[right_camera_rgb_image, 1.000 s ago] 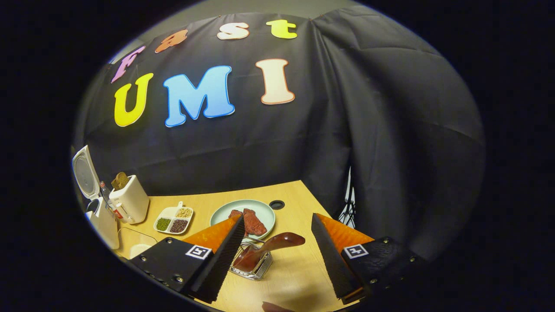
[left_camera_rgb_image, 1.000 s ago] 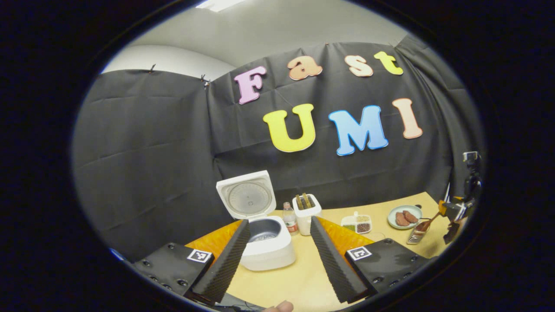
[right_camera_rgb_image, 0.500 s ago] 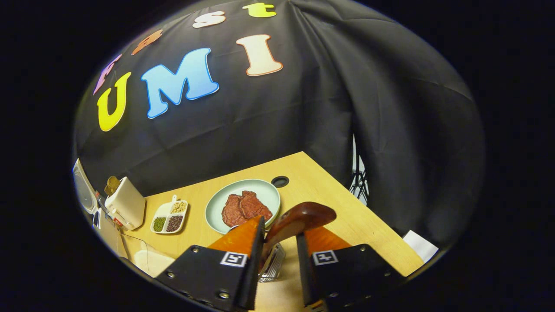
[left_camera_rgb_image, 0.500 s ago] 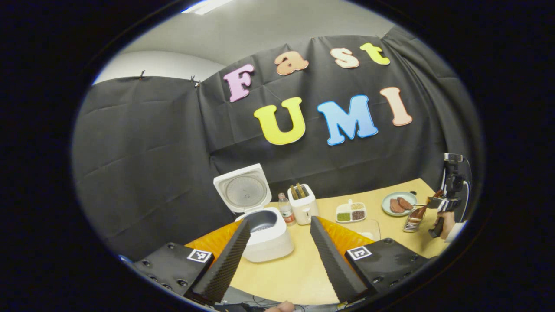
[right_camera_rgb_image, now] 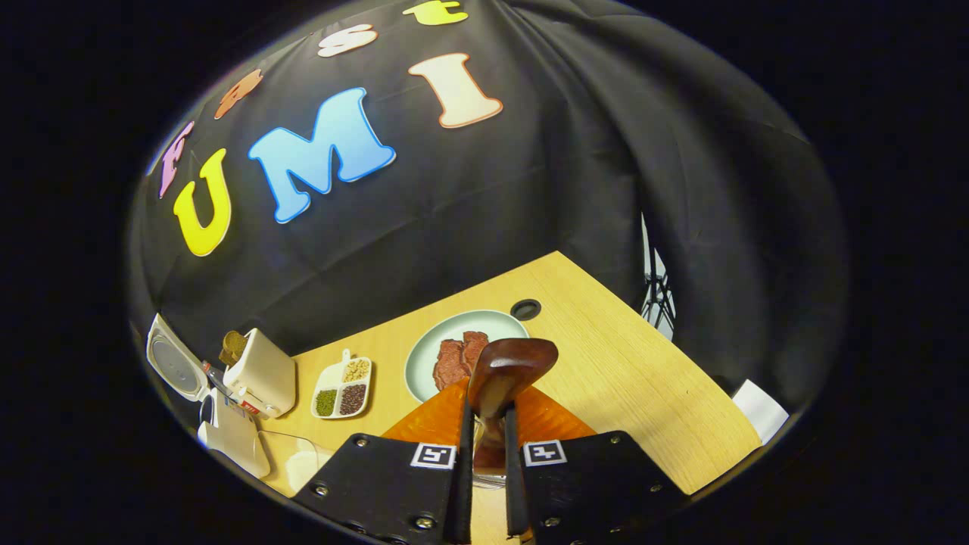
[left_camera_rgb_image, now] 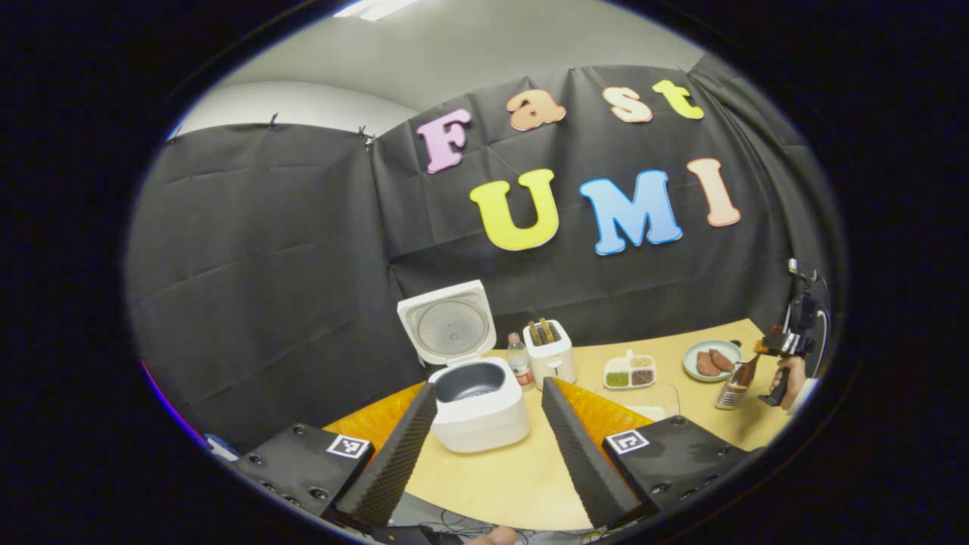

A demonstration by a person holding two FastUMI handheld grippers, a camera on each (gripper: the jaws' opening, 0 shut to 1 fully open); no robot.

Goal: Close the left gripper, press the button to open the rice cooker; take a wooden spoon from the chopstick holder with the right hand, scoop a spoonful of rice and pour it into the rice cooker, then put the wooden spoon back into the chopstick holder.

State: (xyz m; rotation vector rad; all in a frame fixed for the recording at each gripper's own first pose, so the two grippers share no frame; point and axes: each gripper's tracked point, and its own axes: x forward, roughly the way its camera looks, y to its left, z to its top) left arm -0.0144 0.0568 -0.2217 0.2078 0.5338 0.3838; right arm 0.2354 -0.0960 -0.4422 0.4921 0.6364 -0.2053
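Wooden and pale, the worktop (left_camera_rgb_image: pixel 522 477) carries all the things. On it, in the left gripper view, the white rice cooker (left_camera_rgb_image: pixel 478 405) stands with its lid (left_camera_rgb_image: pixel 447 322) raised upright and the dark inner pot visible. Just beside the cooker, to its right, stand a small bottle (left_camera_rgb_image: pixel 518 361) and a white toaster (left_camera_rgb_image: pixel 550 353). Farther right lie a divided dish of grains (left_camera_rgb_image: pixel 630 371) and a green plate with meat (left_camera_rgb_image: pixel 711 359).

The left claw (left_camera_rgb_image: pixel 484 439) hangs above the near edge of the worktop, its fingers wide apart and holding nothing.

At the far right of this view, a hand holds the right claw (left_camera_rgb_image: pixel 761 359) over the metal chopstick holder (left_camera_rgb_image: pixel 731 393).

In the right gripper view, the right claw (right_camera_rgb_image: pixel 484 424) is narrow, and both fingers press on the handle of the wooden spoon (right_camera_rgb_image: pixel 509 367). The spoon's lower part goes down between the fingers, where the holder is mostly hidden.
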